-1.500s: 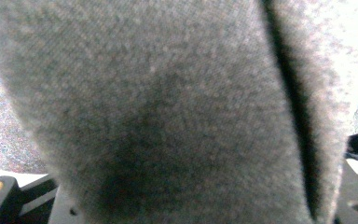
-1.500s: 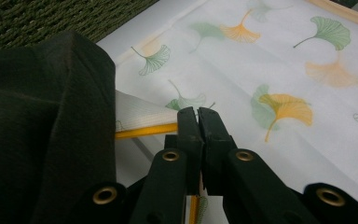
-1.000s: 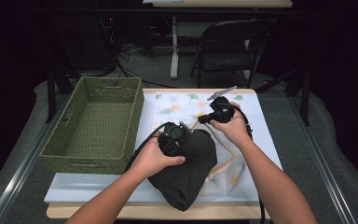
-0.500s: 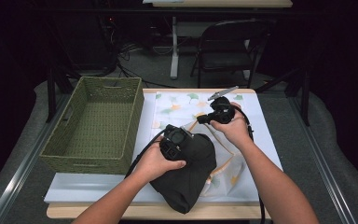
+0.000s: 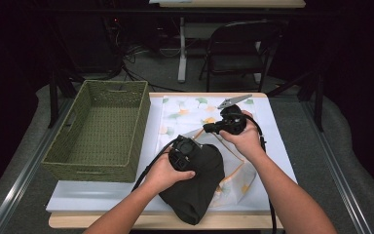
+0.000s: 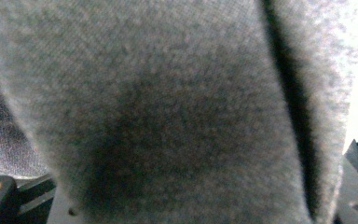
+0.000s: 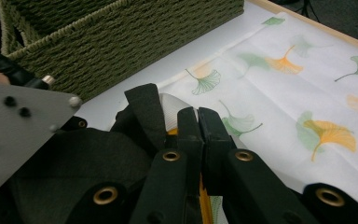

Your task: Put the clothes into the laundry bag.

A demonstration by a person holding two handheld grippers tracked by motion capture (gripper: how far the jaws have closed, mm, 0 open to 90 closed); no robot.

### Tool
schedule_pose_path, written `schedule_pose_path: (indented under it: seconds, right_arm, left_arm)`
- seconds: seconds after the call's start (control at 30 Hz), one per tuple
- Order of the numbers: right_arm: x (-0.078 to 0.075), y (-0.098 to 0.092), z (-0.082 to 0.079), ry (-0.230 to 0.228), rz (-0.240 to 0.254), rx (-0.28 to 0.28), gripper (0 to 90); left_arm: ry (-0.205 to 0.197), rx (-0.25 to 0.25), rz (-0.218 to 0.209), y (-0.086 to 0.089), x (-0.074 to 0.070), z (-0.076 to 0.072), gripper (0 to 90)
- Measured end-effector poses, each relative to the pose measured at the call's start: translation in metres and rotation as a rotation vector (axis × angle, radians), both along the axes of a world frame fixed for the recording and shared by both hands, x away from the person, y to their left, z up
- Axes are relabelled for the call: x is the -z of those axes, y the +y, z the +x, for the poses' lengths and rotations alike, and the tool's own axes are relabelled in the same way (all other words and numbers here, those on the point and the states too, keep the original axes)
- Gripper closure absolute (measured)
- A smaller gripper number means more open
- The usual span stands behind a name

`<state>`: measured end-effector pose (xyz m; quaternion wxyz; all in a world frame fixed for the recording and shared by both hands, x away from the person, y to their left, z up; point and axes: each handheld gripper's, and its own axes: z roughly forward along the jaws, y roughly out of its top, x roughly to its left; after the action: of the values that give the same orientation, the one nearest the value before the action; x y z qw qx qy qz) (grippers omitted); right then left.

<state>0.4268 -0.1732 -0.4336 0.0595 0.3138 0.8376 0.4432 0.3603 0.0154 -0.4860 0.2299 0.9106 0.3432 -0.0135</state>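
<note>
Pinching the thin white ginkgo-printed cloth [image 5: 195,109] in its clenched right gripper [image 5: 207,128], at one o'clock from the crumpled black fabric garment [image 5: 197,187] mid-table, the person should pull gently while the left gripper [image 5: 182,152], its grasp unclear, pins that garment.

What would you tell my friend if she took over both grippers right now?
Left gripper: pressed down on the dark cloth bag; whether its jaws grip cannot be told.
Right gripper: jaws shut on a corner of the leaf-print sheet, lifted beside the bag.
Things: bag lies on the sheet near the table's front edge; woven basket sits to the left, nothing in it.
Done: sheet corner picked up.
Left: probably fold the sheet over the bag, then perhaps move it to the basket.
</note>
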Motion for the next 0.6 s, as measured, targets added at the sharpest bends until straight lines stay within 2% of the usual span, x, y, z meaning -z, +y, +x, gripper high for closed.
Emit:
schedule_pose_path:
  seconds: [0.2,0.27,0.37,0.47,0.6]
  right_arm:
    - [0.006,-0.010,-0.010,-0.016,0.009,0.006,88.7]
    - [0.008,-0.014,-0.012,-0.020,0.030,0.005,88.7]
    - [0.011,-0.017,-0.019,-0.035,0.033,0.006,88.7]
    - [0.012,-0.016,-0.026,-0.070,0.022,0.012,88.7]
    - [0.014,-0.017,-0.031,-0.085,0.041,0.026,88.7]
  left_arm:
    - [0.000,-0.001,-0.004,-0.001,0.006,0.001,41.4]
    - [-0.003,0.001,0.000,-0.001,0.007,0.001,40.5]
    - [-0.017,0.016,0.008,-0.002,0.008,0.000,39.2]
    - [-0.025,0.022,0.010,-0.003,0.009,0.000,38.8]
    - [-0.031,0.022,0.020,-0.004,0.009,0.000,38.3]
